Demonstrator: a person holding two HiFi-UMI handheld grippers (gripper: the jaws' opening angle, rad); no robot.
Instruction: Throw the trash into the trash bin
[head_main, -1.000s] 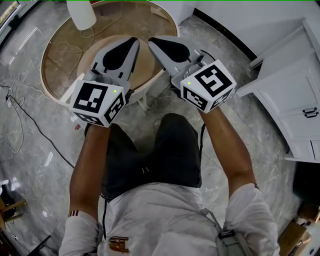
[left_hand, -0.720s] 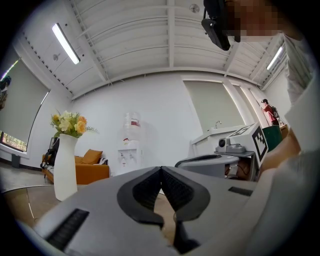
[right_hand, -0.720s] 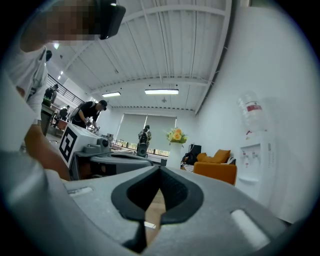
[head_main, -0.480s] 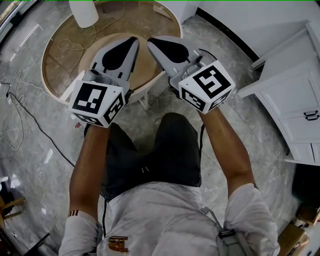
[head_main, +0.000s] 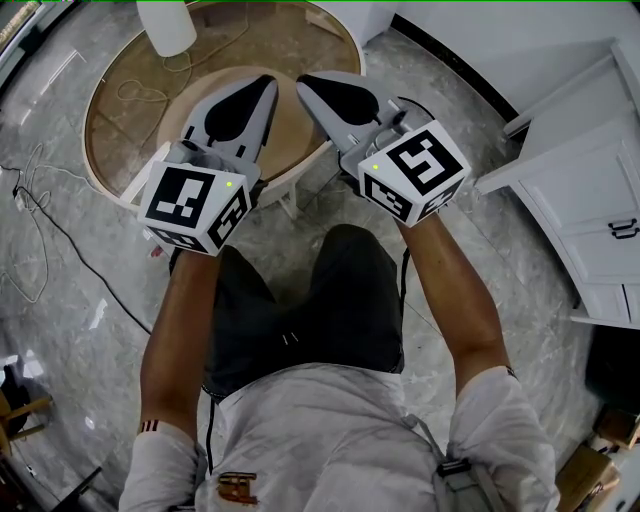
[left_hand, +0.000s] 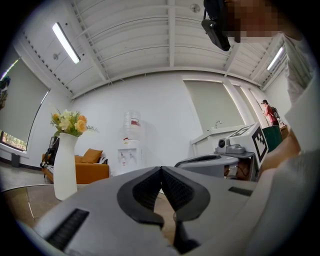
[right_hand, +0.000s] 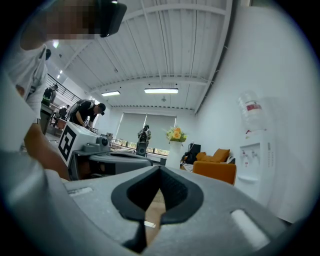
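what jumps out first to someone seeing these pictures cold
The left claw and right claw, with black-and-white marker cubes on their backs, are held side by side over the near rim of a round wooden table. Both are shut with nothing between the jaws. Next come the white vase of flowers on the table's far side and the white cabinet at the right.

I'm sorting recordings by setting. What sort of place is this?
Probably a lounge corner in an office or lab hall rather than a home: a water dispenser stands by an orange sofa, a flower vase sits on the round table, and people stand at benches behind.
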